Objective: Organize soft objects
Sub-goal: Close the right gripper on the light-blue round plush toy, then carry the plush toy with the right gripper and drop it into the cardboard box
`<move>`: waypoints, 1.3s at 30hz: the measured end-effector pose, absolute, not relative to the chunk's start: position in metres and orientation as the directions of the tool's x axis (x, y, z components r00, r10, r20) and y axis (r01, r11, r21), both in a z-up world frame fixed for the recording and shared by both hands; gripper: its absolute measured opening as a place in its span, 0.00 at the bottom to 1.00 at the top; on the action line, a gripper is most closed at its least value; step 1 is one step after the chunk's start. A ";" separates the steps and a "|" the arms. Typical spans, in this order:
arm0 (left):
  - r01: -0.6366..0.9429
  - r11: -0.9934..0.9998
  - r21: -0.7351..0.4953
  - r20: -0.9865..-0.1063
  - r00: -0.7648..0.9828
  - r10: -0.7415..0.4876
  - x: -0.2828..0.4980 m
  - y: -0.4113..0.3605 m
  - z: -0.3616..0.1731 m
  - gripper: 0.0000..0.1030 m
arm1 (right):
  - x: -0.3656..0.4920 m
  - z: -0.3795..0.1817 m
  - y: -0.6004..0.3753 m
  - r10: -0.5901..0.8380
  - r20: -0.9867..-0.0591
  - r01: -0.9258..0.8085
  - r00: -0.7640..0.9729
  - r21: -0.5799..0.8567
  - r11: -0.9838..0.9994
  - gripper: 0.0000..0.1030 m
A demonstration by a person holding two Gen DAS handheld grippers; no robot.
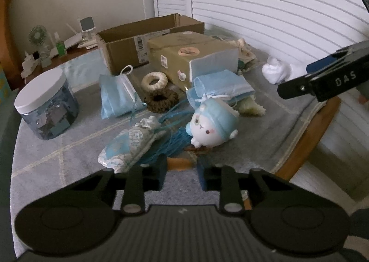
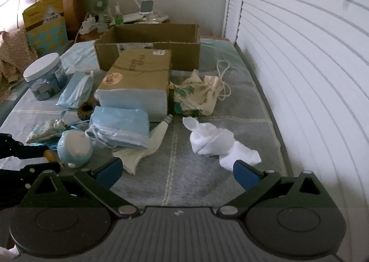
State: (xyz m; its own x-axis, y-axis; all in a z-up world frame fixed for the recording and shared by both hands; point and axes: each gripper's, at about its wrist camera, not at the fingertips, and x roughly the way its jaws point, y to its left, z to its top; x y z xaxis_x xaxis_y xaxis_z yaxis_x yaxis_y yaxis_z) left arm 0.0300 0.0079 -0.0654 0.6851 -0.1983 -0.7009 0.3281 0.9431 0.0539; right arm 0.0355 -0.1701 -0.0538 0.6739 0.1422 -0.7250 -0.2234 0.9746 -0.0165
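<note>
My left gripper (image 1: 182,173) is shut on an orange-brown piece (image 1: 180,162) at the end of a blue tassel (image 1: 170,144), just in front of a white plush toy with a blue cap (image 1: 212,123). A patterned pouch (image 1: 129,146) lies to its left. Behind it are blue gauze pouches (image 1: 117,96), a cream scrunchie (image 1: 154,79) and a brown one (image 1: 161,100). My right gripper (image 2: 178,172) hangs open over the grey cloth, nothing between its pads. A white crumpled cloth (image 2: 214,144) lies just ahead of it to the right, and the plush toy (image 2: 75,146) to the left.
An open cardboard box (image 2: 150,38) stands at the back, a closed brown box (image 2: 138,70) in front of it. A white-lidded jar (image 2: 45,77) is at the left, a printed drawstring bag (image 2: 200,96) beside the closed box. White slatted doors line the right side.
</note>
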 end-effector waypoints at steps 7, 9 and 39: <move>0.329 0.943 0.045 -0.701 0.683 -0.205 0.028 0.013 -0.059 0.22 | 0.031 -0.048 -0.166 0.230 -0.695 -0.301 0.682 0.020 0.953 1.00; 0.334 0.942 0.039 -0.697 0.684 -0.214 0.026 0.015 -0.055 0.22 | 0.030 -0.046 -0.161 0.268 -0.686 -0.339 0.677 0.033 0.940 0.98; 0.348 0.937 -0.007 -0.680 0.685 -0.260 0.019 0.058 -0.038 0.22 | 0.036 -0.056 -0.065 0.368 -0.759 -0.594 0.537 -0.030 0.804 0.51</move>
